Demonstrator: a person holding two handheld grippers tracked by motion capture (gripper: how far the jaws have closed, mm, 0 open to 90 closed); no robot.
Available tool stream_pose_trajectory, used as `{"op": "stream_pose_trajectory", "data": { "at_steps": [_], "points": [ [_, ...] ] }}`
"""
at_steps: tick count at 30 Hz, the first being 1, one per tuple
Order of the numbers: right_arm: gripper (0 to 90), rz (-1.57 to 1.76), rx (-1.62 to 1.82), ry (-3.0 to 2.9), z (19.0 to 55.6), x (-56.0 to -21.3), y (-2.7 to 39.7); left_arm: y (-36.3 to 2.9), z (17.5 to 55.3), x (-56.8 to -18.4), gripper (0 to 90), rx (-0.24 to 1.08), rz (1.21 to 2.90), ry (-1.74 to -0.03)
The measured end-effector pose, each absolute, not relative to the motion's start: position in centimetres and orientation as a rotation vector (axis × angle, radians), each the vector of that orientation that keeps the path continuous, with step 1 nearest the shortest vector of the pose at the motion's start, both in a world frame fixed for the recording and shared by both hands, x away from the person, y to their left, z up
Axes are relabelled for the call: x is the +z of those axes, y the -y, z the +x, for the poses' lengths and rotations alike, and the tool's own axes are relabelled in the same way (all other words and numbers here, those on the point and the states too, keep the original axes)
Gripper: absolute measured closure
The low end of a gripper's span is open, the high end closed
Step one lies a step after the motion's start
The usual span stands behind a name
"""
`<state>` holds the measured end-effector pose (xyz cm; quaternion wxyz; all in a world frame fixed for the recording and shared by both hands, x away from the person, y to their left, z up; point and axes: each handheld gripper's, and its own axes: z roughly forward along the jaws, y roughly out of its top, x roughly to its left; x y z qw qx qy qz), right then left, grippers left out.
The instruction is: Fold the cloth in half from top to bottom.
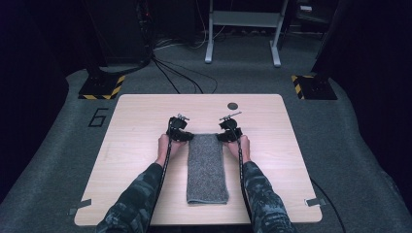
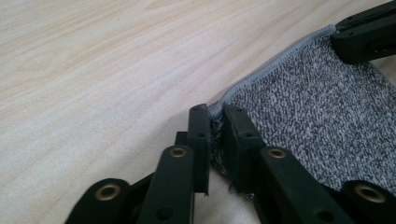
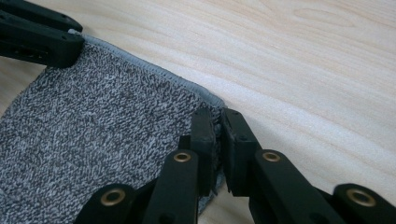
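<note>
A grey speckled towel (image 1: 206, 167) lies folded into a long strip on the wooden table (image 1: 136, 145), running from the middle toward the near edge. My left gripper (image 1: 187, 137) is shut on the towel's far left corner (image 2: 216, 112). At the far right corner (image 3: 217, 112) my right gripper (image 1: 223, 137) is shut on the cloth as well. In the left gripper view the towel (image 2: 317, 112) spreads to the right, with the other gripper's jaws (image 2: 366, 32) on its far corner. The right gripper view has the towel (image 3: 102, 130) at the left and the other gripper's jaws (image 3: 39, 35) at the top left.
A small dark round disc (image 1: 232, 105) sits near the table's far edge. Tape strips mark the near corners (image 1: 79, 206). Beyond the table stand two yellow-black striped bases (image 1: 101, 87), floor cables (image 1: 180, 75) and a white frame (image 1: 243, 29).
</note>
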<state>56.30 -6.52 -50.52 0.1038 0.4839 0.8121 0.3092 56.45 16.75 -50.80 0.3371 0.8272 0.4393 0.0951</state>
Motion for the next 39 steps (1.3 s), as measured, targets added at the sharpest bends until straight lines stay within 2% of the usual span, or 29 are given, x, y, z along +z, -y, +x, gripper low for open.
{"op": "stream_pose_trajectory", "data": {
  "at_steps": [7, 20, 39],
  "points": [
    [86.3, 1.397, 0.945, -2.352, 55.6, -50.5, 6.5, -16.5, 55.9, -50.2, 86.2, 0.281, 2.145, -1.113],
    [86.3, 1.295, 1.05, -2.269, 54.3, -47.8, 6.9, -17.4, 55.2, -47.2, 86.2, 0.35, 2.094, -1.028],
    [86.4, 1.164, 1.116, -2.198, 53.8, -43.9, 7.1, -17.7, 55.1, -43.6, 86.3, 0.426, 2.035, -0.997]
  ]
}}
